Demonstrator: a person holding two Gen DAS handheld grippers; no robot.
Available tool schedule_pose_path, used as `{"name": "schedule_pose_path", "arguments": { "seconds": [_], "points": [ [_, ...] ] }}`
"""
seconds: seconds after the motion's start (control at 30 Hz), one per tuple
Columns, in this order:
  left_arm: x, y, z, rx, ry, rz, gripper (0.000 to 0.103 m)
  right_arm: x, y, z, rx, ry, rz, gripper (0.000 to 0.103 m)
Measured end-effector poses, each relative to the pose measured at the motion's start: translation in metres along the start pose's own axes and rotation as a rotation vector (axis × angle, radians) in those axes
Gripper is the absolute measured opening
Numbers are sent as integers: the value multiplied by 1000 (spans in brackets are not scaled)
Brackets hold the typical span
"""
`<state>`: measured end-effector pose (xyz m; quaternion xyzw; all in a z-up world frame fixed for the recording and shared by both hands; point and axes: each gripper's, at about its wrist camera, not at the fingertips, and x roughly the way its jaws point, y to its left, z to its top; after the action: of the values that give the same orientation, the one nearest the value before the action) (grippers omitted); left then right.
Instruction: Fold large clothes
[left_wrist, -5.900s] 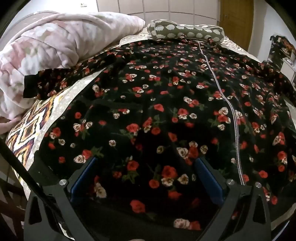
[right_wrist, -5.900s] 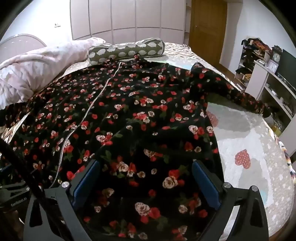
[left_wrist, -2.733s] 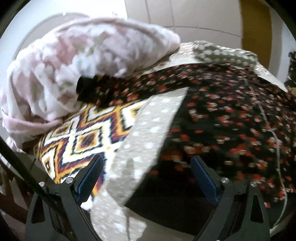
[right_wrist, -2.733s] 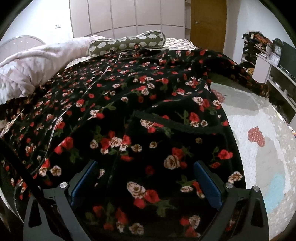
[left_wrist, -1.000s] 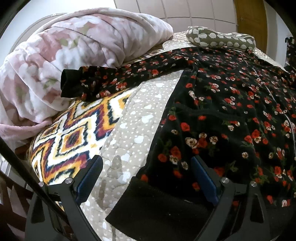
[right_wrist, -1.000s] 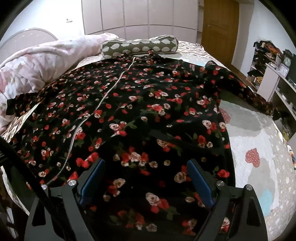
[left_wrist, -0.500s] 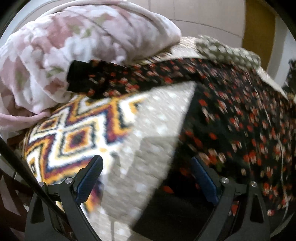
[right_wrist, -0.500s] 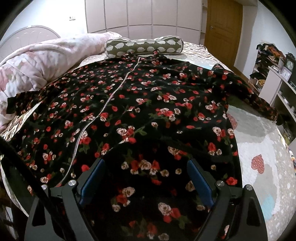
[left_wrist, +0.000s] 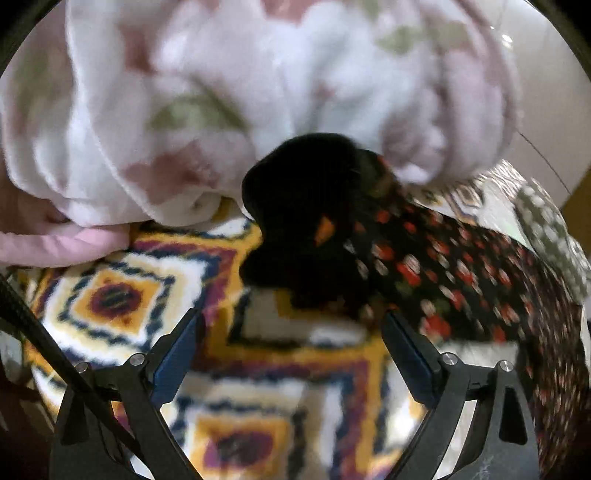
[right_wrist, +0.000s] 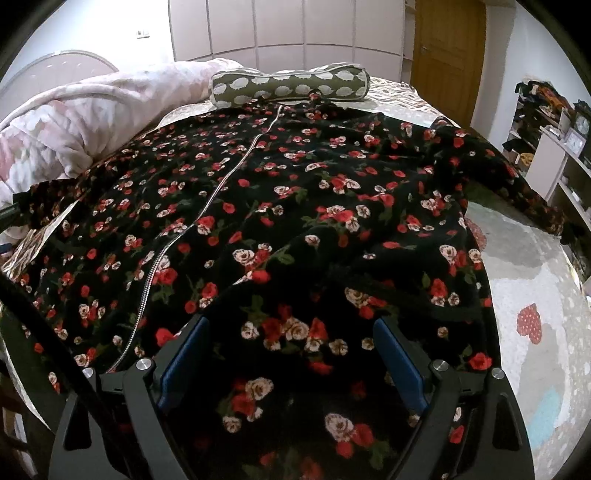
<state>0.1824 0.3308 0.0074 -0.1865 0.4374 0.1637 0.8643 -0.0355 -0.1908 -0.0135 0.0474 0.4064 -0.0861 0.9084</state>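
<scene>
A large black robe with red and white roses (right_wrist: 295, 206) lies spread on the bed, its silver zipper (right_wrist: 218, 184) running up the middle. My right gripper (right_wrist: 291, 332) is open and empty, hovering low over the robe's hem. My left gripper (left_wrist: 291, 328) is open and empty, close in front of the black cuff (left_wrist: 303, 221) of the robe's left sleeve (left_wrist: 443, 273), which lies against the quilt. The cuff sits just beyond the fingertips, not between them. The left wrist view is blurred.
A pink and white quilt (left_wrist: 221, 92) is bunched at the bed's left side (right_wrist: 92, 122). A zigzag patterned blanket (left_wrist: 258, 387) lies under the left gripper. A green bolster pillow (right_wrist: 291, 86) lies at the head. Shelves (right_wrist: 554, 147) stand to the right of the bed.
My left gripper has swung left and forward from the robe's side edge up to the sleeve cuff by the quilt. My right gripper has barely moved over the hem.
</scene>
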Motion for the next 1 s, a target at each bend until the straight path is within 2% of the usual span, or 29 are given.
{"name": "schedule_pose_path", "arguments": {
  "seconds": [0.07,0.13,0.17,0.2,0.23,0.27,0.37,0.43,0.53,0.67,0.8,1.0],
  "points": [
    [14,-3,6,-3,6,28,95,2,0,1,1,2,-4,93],
    [23,-8,11,13,7,45,89,6,-1,2,9,4,-2,93],
    [27,-13,13,30,12,52,73,7,-1,2,12,4,-3,93],
    [31,-18,15,55,25,60,47,9,0,1,13,2,-5,93],
    [34,-25,17,85,46,53,34,10,0,1,10,0,-8,93],
    [34,-30,18,100,57,31,16,11,0,2,7,-2,-10,93],
    [11,-56,18,172,-6,69,12,11,1,2,-4,-12,-11,93],
    [-12,-75,17,222,-44,34,11,10,-1,4,1,-18,5,93],
    [-56,-116,18,291,-96,-53,11,5,-6,6,31,-29,50,93],
    [-113,-198,10,393,-140,-212,11,-10,-14,6,59,-70,105,93],
    [-152,-313,-25,511,-108,-406,11,-29,-26,4,89,-121,126,93],
    [-175,-463,-128,741,15,-652,12,-35,-66,-5,178,-126,101,93]
  ]
}}
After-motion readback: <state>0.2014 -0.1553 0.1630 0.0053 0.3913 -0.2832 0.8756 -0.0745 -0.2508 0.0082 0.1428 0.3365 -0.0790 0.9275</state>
